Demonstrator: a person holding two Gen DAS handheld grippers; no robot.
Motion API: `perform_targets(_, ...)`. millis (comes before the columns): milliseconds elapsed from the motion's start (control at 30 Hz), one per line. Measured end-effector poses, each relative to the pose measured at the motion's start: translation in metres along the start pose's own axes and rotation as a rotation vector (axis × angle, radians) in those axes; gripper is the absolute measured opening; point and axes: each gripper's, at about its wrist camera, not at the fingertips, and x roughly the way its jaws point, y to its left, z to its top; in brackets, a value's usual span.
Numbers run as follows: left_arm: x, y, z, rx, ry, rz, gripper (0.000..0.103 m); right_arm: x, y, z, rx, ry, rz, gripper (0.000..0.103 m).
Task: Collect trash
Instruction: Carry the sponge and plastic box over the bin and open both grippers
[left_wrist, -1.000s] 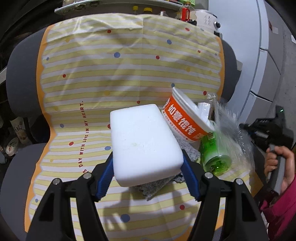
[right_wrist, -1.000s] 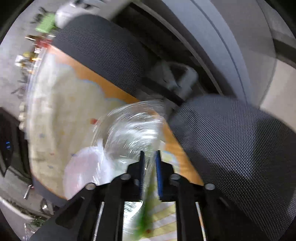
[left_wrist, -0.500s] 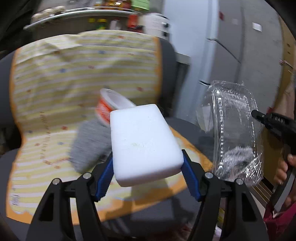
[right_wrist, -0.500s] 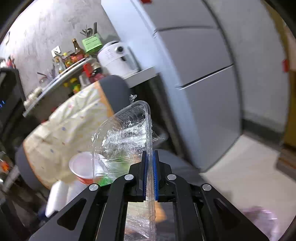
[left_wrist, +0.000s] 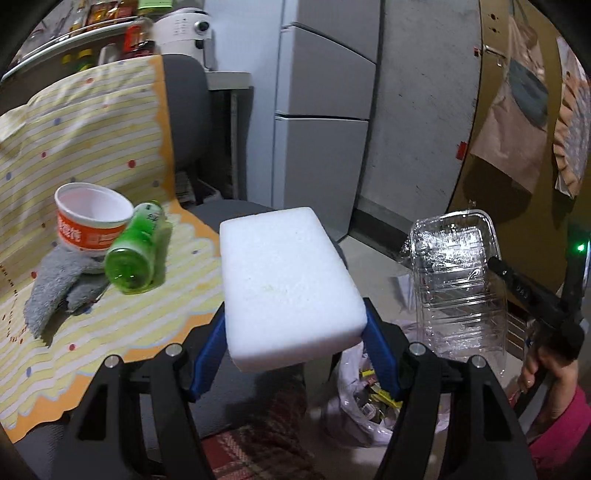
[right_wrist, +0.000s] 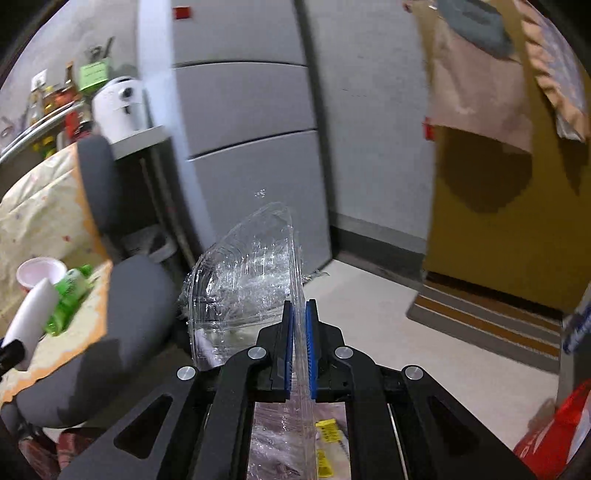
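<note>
My left gripper (left_wrist: 293, 354) is shut on a white foam block (left_wrist: 288, 284) and holds it in the air past the chair's edge. My right gripper (right_wrist: 300, 332) is shut on the rim of a clear plastic clamshell container (right_wrist: 251, 273), which also shows in the left wrist view (left_wrist: 458, 280) to the right of the block. A white trash bag (left_wrist: 365, 402) with wrappers lies on the floor below both grippers. On the chair's striped cover (left_wrist: 92, 147) remain an orange-and-white paper bowl (left_wrist: 90, 221), a green bottle (left_wrist: 135, 254) and a grey cloth (left_wrist: 59, 284).
A grey fridge or cabinet (left_wrist: 325, 110) stands behind the chair. A yellow door (right_wrist: 517, 229) with a step is at the right. A red box (right_wrist: 554, 439) sits at the lower right. A plaid rug (left_wrist: 258, 450) lies below the chair.
Both grippers have swung right, away from the chair seat, carrying the foam block and the clamshell toward the floor area over the trash bag. The bottle now lies uncovered on the seat.
</note>
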Motion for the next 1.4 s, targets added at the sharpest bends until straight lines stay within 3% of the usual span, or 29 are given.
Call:
perform_targets(67,0.002,-0.004,0.001,0.006,0.002,-0.004,0.066,0.009,-0.01,-0.007,0.017,-0.021,-0.001,0.014)
perform_targets(100,0.003,-0.007,0.002,0.01,0.005,-0.005,0.066,0.013,-0.014,-0.009,0.021,-0.02,-0.004,0.021)
perform_targets(133,0.003,-0.009,0.002,0.014,0.008,-0.006,0.066,0.018,-0.016,-0.013,0.029,-0.013,0.0,0.036)
perform_targets(200,0.004,-0.012,0.001,0.025,0.01,-0.005,0.067,0.022,-0.017,-0.016,0.046,0.006,0.023,0.044)
perform_targets(533,0.012,-0.027,-0.01,0.075,0.043,-0.073,0.067,-0.012,-0.01,0.006,0.04,0.011,0.044,0.044)
perform_targets(800,0.028,-0.079,-0.016,0.195,0.017,-0.204,0.067,-0.043,-0.016,0.021,0.044,-0.014,0.05,0.044)
perform_targets(967,0.052,-0.119,-0.02,0.289,0.066,-0.265,0.071,-0.052,-0.034,0.027,0.076,-0.038,0.038,0.044)
perform_targets(1133,0.073,-0.142,-0.027,0.348,0.124,-0.27,0.087,-0.052,-0.047,0.028,0.101,-0.042,0.02,0.044)
perform_targets(1400,0.059,-0.096,-0.022,0.266,0.107,-0.174,0.088,-0.053,-0.033,0.028,0.085,-0.024,0.044,0.044)
